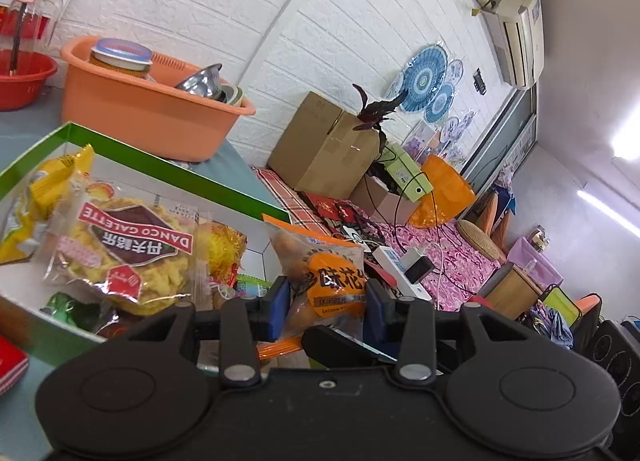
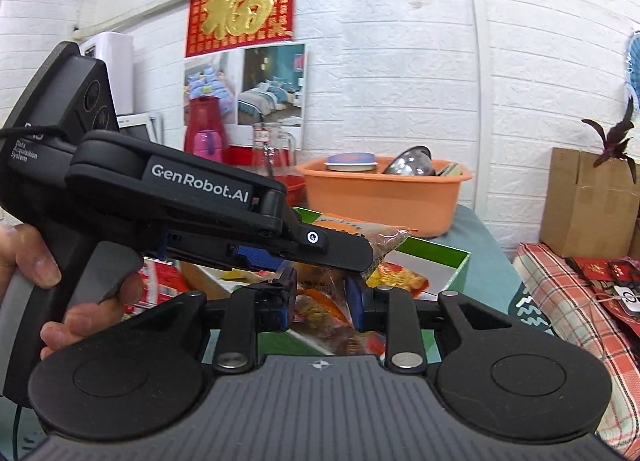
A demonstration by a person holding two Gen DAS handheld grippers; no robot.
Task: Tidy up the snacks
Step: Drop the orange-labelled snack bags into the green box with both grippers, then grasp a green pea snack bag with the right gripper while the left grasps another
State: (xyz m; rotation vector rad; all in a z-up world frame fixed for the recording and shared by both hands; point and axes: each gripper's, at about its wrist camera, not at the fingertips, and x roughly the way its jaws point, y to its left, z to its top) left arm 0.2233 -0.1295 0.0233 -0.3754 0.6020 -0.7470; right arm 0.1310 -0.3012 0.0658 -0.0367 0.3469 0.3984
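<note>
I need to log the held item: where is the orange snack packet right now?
The orange snack packet is clamped in the left gripper, raised just right of the green box, near its corner, in front of the orange basin.

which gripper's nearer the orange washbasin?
Left, probably. The left gripper, shut on an orange snack packet, hangs by the green box beside the orange washbasin. The right gripper sits behind it.
</note>
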